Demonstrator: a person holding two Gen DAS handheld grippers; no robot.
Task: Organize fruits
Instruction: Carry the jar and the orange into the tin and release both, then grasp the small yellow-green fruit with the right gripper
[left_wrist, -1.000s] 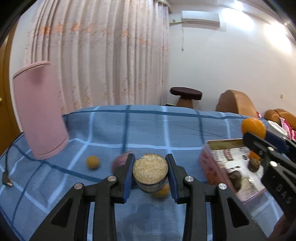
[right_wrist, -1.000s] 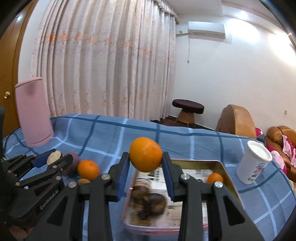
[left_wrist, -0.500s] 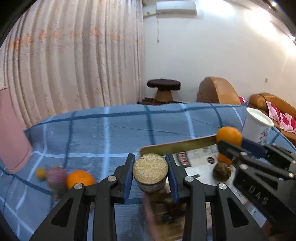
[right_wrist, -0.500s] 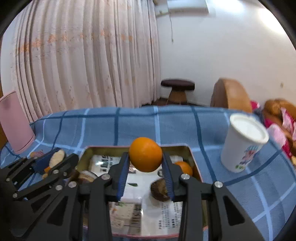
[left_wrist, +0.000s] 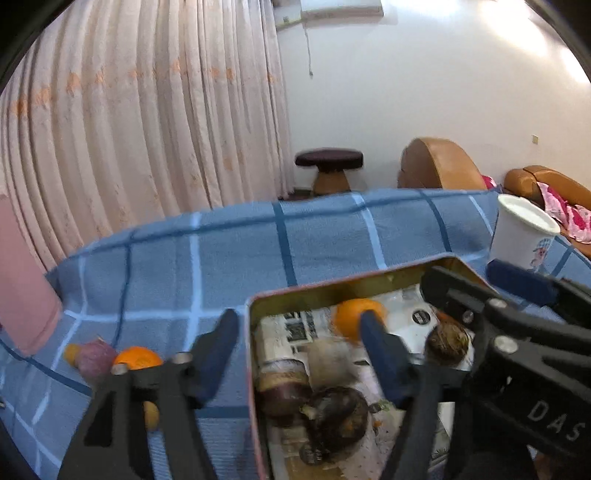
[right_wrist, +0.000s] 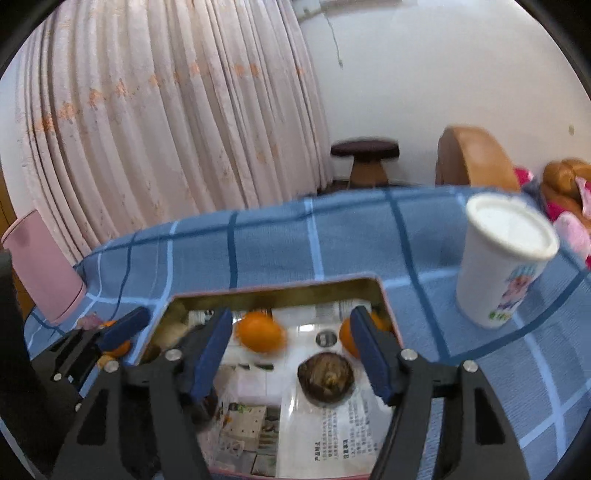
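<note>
Fruits (left_wrist: 334, 406) in tin (right_wrist: 280, 291) blurred, jaws overlapping.

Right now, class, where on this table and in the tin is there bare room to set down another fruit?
Bare cloth lies beyond the tin toward the curtain, and between it and the white cup. Inside, the paper in front of the brown fruit is free. The tin's left side and the loose fruit outside it are crowded.

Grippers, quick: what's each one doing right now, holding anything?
Left gripper: fingers just opened, holding nothing, over the tray.
Right gripper: fingers just opened, empty; orange in the tray.
</note>
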